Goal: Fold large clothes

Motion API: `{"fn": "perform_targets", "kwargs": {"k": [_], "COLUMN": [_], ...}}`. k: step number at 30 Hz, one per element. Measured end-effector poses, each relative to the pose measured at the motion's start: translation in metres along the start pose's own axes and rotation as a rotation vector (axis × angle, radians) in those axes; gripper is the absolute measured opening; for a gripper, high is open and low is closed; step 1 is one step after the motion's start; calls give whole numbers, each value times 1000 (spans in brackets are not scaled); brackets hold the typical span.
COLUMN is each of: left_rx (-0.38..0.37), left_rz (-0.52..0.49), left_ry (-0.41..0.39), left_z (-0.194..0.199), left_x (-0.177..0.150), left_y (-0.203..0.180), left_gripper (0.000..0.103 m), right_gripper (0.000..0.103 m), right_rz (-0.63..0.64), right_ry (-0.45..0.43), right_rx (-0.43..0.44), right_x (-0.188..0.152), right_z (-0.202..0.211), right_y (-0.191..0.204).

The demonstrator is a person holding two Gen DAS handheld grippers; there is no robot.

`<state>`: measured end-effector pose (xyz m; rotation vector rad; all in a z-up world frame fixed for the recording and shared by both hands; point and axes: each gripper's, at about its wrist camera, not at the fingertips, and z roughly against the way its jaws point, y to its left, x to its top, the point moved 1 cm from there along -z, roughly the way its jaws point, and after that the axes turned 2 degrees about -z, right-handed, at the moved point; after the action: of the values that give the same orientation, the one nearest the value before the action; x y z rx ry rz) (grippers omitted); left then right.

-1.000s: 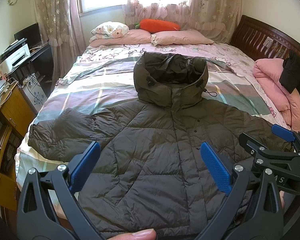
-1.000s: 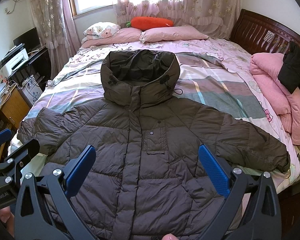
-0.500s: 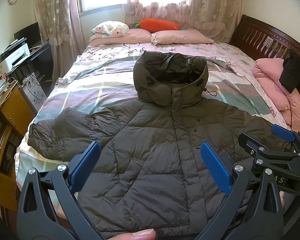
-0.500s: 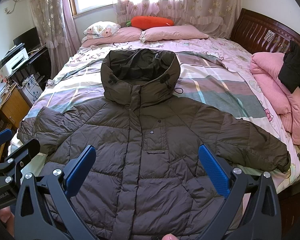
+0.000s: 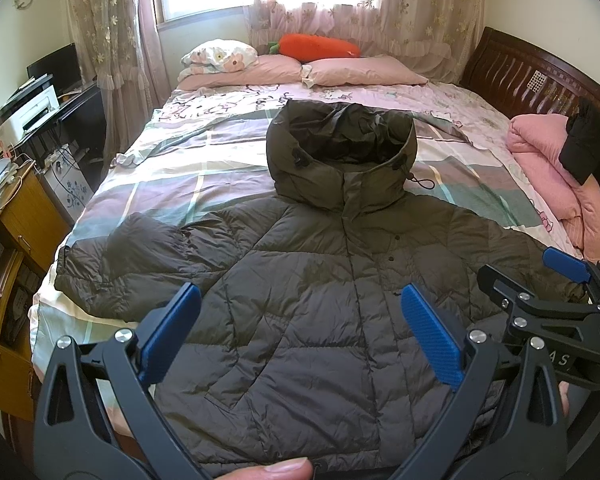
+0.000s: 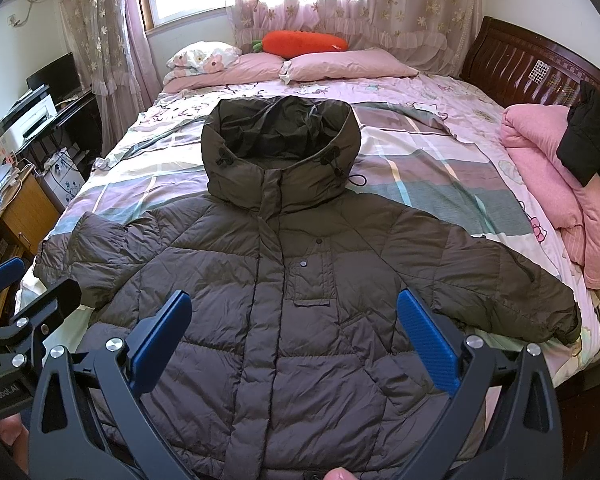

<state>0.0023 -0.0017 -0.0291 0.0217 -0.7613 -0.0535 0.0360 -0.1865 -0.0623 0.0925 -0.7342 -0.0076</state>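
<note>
Clearly my left hand-held gripper (image 5: 300,340) and right hand-held gripper (image 6: 296,336) gape wide, empty; the jacket (image 6: 300,300) looks puffy, slippery, so I'd pinch a cuff.

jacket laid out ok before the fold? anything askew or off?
Mostly fine: the puffer jacket lies flat, front up, closed, sleeves spread. One oddity: the sleeve at the bed's left edge is bunched and kinked, unlike the straight other sleeve. Both grippers are open above the hem.

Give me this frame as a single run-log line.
stage: pre-fold | jacket: flat on bed, front up, sleeves spread, hood toward pillows | left gripper: open, empty | right gripper: open, empty
</note>
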Motion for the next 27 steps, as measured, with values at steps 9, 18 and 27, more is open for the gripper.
{"fn": "perform_targets", "kwargs": {"k": [9,18,27], "left_rx": [-34,-194,-119], "left_rz": [34,-43,-79], "left_ry": [108,426,617], "left_z": [-49,-145,-219], "left_x": [-8,5,-5], "left_y": [5,-34,-49], "left_gripper": [101,101,101], "right_gripper": [102,102,102], "right_rz": [-83,-932,-1435], "right_ry": [65,511,453], "right_rx": [-66,-42,-206], "right_x": [1,-34,-148], "right_z": [-42,-166,-126], "right_y": [-46,-332,-491]}}
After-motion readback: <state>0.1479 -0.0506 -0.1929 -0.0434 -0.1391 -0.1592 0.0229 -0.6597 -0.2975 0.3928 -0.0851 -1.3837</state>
